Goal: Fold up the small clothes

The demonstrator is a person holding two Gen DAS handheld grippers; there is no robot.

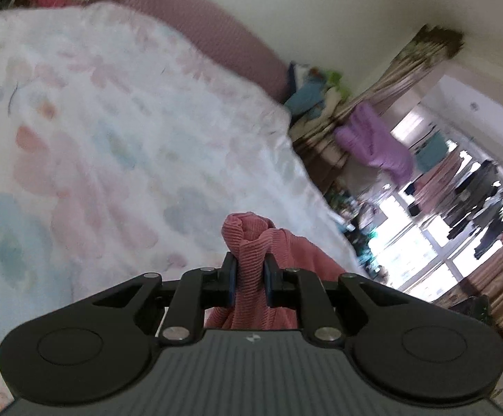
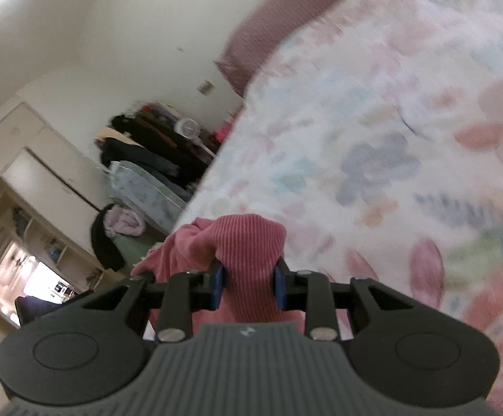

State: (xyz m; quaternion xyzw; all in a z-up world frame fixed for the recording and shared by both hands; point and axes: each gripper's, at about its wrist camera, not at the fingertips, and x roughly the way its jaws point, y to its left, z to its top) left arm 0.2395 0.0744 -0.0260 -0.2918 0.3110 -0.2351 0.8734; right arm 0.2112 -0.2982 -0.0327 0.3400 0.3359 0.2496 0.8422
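Hanging between two handheld grippers is a small pink ribbed garment (image 1: 251, 242), lifted above a bed rather than lying on it. The left gripper (image 1: 249, 277) has its two fingers closed tight on a bunched edge of the cloth; the right gripper (image 2: 248, 284) pinches another bunched edge the same way. Holding two edges apart like this likely lets the cloth drop open and straighten before it is laid down for folding. Beneath and beyond the garment spreads a white quilt (image 1: 113, 121) printed with pale pink and blue flowers, with a mauve headboard (image 1: 199, 24) behind it. Most of the garment falls below the grippers, out of sight, so its type and shape cannot be told. Both views are tilted and blurred; clothes piled beside the bed are indistinct.
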